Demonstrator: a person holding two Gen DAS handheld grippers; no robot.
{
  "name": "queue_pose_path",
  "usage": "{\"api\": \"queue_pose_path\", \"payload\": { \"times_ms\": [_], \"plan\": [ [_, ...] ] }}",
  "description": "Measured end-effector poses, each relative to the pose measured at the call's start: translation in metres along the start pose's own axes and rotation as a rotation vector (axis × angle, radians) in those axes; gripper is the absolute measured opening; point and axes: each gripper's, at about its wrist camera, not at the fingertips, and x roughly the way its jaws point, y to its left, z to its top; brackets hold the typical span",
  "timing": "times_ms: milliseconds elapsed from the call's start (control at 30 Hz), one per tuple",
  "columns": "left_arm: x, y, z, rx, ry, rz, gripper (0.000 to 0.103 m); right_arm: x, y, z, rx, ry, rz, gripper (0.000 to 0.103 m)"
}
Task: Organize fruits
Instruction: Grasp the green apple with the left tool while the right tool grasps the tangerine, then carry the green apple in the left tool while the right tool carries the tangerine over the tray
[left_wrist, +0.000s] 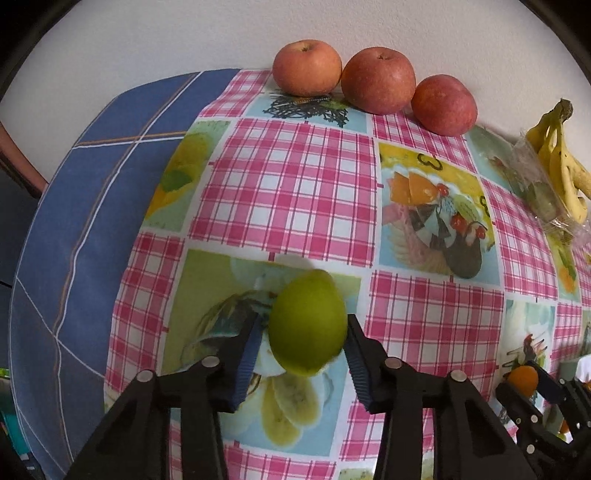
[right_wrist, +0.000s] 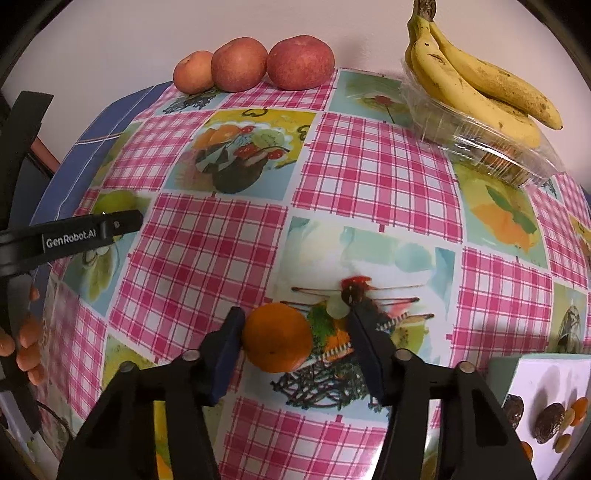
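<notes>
A green lemon-like fruit (left_wrist: 307, 322) sits between the fingers of my left gripper (left_wrist: 301, 341); both pads touch it. It shows dimly in the right wrist view (right_wrist: 114, 201) behind the left gripper's finger (right_wrist: 110, 227). An orange (right_wrist: 277, 338) lies on the table between the fingers of my right gripper (right_wrist: 295, 338); it touches the left pad, with a gap to the right pad. The orange also shows in the left wrist view (left_wrist: 522, 380). Three red apples (left_wrist: 376, 79) line the back wall; they also show in the right wrist view (right_wrist: 255, 68).
A bunch of bananas (right_wrist: 476, 85) rests on a clear plastic tray (right_wrist: 480, 147) at the back right. A box with printed fruit pictures (right_wrist: 550, 402) stands at the front right. The checked tablecloth (right_wrist: 369, 177) covers the table; a blue cloth (left_wrist: 74, 221) lies on the left.
</notes>
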Motion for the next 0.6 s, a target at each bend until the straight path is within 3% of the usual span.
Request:
{"api": "queue_pose_path", "payload": {
  "times_ms": [167, 600],
  "plan": [
    [-0.004, -0.002, -0.012, -0.005, 0.006, -0.007, 0.04, -0.005, -0.004, -0.006, 0.014, -0.001, 0.02, 0.037],
    [-0.026, -0.018, -0.074, -0.077, 0.048, -0.069, 0.036, -0.029, -0.017, -0.041, 0.074, 0.019, 0.064, 0.036]
  ]
}}
